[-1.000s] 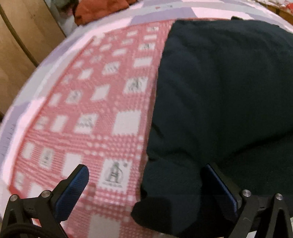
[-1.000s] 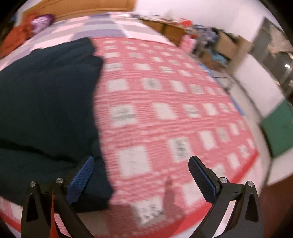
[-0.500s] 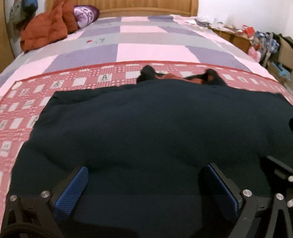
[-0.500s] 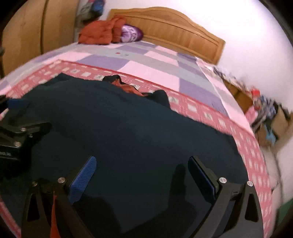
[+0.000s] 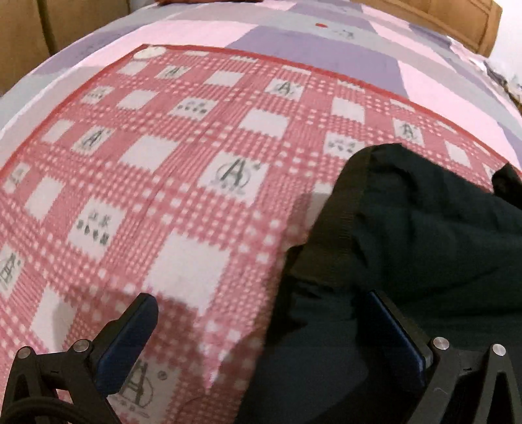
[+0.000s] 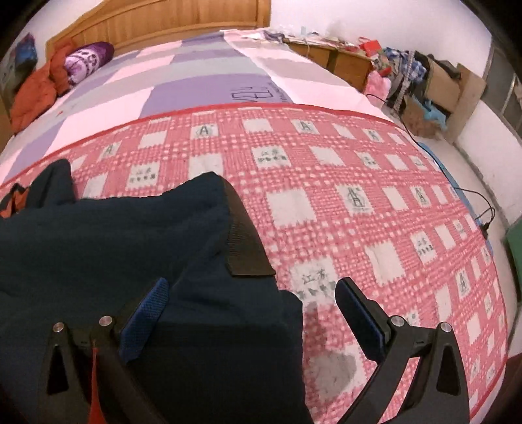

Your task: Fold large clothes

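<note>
The dark jacket (image 6: 114,234) lies on the red checked blanket (image 6: 359,195), its ribbed cuff (image 6: 244,241) at the edge. Both the left gripper (image 5: 261,332) and right gripper (image 6: 251,313) hover with jaws spread, empty. Bare blanket stretches wide either side.

One dark navy garment (image 6: 107,234) with two ribbed black cuffs, one in each view (image 6: 246,241) (image 5: 339,225), lying at the near edge of the bed. One red-and-white checked blanket (image 6: 326,169), spread across the near half of the bed. One pink, grey and purple patchwork sheet (image 6: 182,81) beneath it. One wooden headboard (image 6: 156,22) at the far edge. One orange garment (image 6: 32,94) and one purple patterned bundle (image 6: 88,60) at the far left corner. Two grippers, left (image 5: 257,329) and right (image 6: 251,313), each with two fingers.
</note>
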{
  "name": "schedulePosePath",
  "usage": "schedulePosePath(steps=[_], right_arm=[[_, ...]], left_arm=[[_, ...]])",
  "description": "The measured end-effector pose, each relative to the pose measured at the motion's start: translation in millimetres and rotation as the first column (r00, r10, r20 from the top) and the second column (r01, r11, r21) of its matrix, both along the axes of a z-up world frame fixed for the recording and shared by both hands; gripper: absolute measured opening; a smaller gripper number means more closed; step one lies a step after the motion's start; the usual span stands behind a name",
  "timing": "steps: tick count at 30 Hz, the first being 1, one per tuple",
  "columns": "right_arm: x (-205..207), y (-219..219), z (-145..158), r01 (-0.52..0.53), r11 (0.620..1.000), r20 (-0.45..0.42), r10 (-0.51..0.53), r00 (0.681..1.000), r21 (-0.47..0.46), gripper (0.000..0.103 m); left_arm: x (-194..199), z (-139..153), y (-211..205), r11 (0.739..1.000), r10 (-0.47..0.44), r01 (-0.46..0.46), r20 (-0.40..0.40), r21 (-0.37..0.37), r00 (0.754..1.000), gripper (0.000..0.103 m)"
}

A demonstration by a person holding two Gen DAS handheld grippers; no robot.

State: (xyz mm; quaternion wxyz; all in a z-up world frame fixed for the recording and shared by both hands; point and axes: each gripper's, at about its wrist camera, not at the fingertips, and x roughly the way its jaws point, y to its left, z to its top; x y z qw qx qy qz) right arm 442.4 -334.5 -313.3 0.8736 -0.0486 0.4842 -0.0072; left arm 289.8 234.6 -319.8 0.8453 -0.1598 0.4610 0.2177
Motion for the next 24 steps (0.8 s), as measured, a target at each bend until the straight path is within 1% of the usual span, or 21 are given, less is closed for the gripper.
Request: schedulePosePath(steps=[3, 6, 10, 13, 16, 18, 19, 21, 24], right_arm=[[-4, -3, -4, 0.005, 1.000, 0.001, -0.005, 1.000, 0.009, 0.102], [-2, -5, -11, 0.010, 0.999, -0.011, -0.010, 1.000, 0.041, 0.102], [0, -7, -10, 0.008, 1.000, -0.015, -0.007, 1.000, 0.031, 0.102], [-3, -13, -5, 0.020, 0.999, -0.018, -0.020, 1.000, 0.046, 0.102], [-12, -26, 3, 0.060, 0.997, -0.004, -0.060, 0.998, 0.052, 0.102], [-22, -34, 12, 0.086, 0.995, 0.005, -0.087, 0.996, 0.040, 0.102], [-28, -37, 18, 0.100, 0.995, 0.013, -0.100, 0.995, 0.011, 0.102], [-41, -46, 31, 0.126, 0.992, 0.034, -0.125, 0.992, -0.024, 0.102], [-71, -57, 55, 0.141, 0.985, 0.061, -0.135, 0.989, -0.100, 0.102]], left_arm=[[-2, -3, -4, 1.000, -0.003, 0.003, 0.005, 0.021, 1.000, 0.103], [-2, -5, -1, 1.000, -0.001, 0.001, 0.006, 0.014, 1.000, 0.103], [4, 0, -2, 0.999, -0.008, 0.008, -0.010, 0.038, 1.000, 0.103], [-1, 6, -2, 0.998, -0.008, 0.010, -0.032, 0.064, 0.999, 0.103], [-19, 21, -4, 0.995, 0.001, 0.003, -0.039, 0.098, 0.999, 0.103], [-34, 30, -7, 0.990, -0.001, 0.007, -0.039, 0.139, 0.999, 0.103], [-47, 39, -11, 0.984, -0.008, 0.016, -0.047, 0.179, 0.999, 0.103], [-68, 52, -17, 0.976, -0.015, 0.028, -0.060, 0.214, 0.998, 0.103], [-103, 76, -28, 0.975, -0.011, 0.021, -0.046, 0.223, 0.999, 0.103]])
